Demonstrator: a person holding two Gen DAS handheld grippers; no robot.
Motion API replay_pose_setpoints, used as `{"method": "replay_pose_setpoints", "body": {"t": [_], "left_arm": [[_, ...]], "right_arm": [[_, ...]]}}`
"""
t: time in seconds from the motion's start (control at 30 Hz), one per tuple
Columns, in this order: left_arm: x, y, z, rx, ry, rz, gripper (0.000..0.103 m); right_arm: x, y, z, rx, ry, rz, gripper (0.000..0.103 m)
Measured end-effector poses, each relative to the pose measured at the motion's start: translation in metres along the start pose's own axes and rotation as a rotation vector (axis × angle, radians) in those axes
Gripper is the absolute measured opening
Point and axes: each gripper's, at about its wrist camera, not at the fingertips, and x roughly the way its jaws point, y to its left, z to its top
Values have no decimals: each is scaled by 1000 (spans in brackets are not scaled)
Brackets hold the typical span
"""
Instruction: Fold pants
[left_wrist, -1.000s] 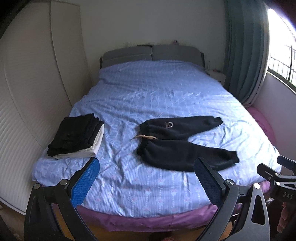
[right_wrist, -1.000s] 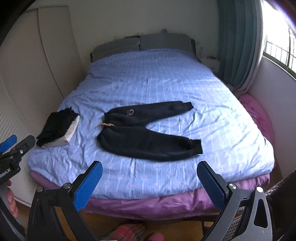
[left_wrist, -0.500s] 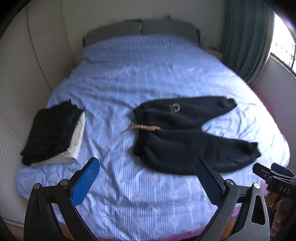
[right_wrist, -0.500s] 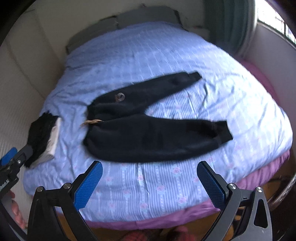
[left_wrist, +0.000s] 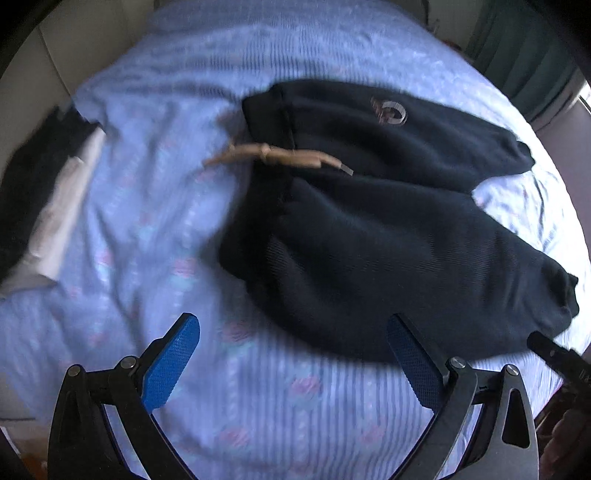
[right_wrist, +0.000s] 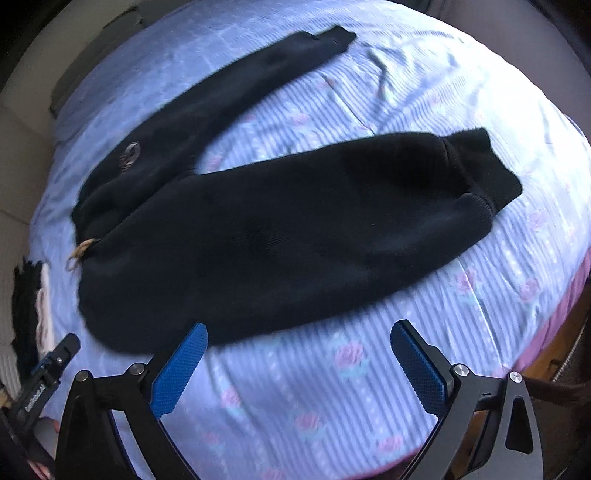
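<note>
Black sweatpants (left_wrist: 373, 236) (right_wrist: 280, 229) lie flat on the blue bedsheet (left_wrist: 155, 192) (right_wrist: 369, 369), legs spread apart toward the right, waistband at the left. A tan drawstring (left_wrist: 277, 157) (right_wrist: 83, 249) trails from the waistband. My left gripper (left_wrist: 293, 354) hovers open just short of the near leg's lower edge, close to the waist end. My right gripper (right_wrist: 299, 356) hangs open over the sheet, its left fingertip (right_wrist: 184, 358) at the near leg's lower edge. Nothing sits between either pair of blue pads.
A folded stack of black and white clothes (left_wrist: 40, 192) (right_wrist: 29, 314) rests at the bed's left edge. A pink underlayer (right_wrist: 569, 306) shows at the bed's right rim. Each gripper's tip shows at the edge of the other's view.
Both grippers have dropped and moved in toward the bed; the pants now fill much more of each view. Both stay open.
</note>
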Motion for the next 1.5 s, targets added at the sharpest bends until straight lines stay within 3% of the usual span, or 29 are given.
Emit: {"method": "replay_pose_setpoints", "body": {"t": [0.2, 0.33, 0.4, 0.47, 0.5, 0.57, 0.73, 0.87, 1.03, 1.17, 1.3, 1.5], "left_arm": [[45, 1, 5, -91, 100, -88, 94], [50, -1, 7, -113, 115, -131, 89], [47, -2, 8, -109, 119, -143, 78], [42, -1, 8, -118, 122, -154, 64], [38, 0, 8, -126, 121, -154, 54], [28, 5, 9, -158, 118, -161, 42], [-4, 6, 9, -161, 96, -156, 31], [-39, 8, 11, -126, 45, -125, 27], [-62, 15, 4, -120, 57, -107, 25], [-83, 10, -10, -105, 79, -85, 24], [-90, 4, -17, -152, 128, -81, 24], [-101, -1, 5, -212, 131, -69, 23]], "right_arm": [[34, -17, 3, 109, 45, 17, 93], [41, -18, 9, 123, 46, 13, 84], [43, -14, 13, 108, 51, 36, 64], [42, -10, 19, 83, 63, 42, 56], [40, -10, 22, 76, 60, 42, 47], [32, -11, 27, 69, 49, 47, 34], [-2, -15, 39, 45, 17, 117, 19], [-48, -3, 38, -24, -26, 151, 17], [-93, 6, 30, -92, -27, 168, 16], [-112, 12, 32, -135, -3, 167, 16], [-132, 1, 28, -162, 17, 164, 16], [-139, 1, 50, -152, 23, 172, 16]]}}
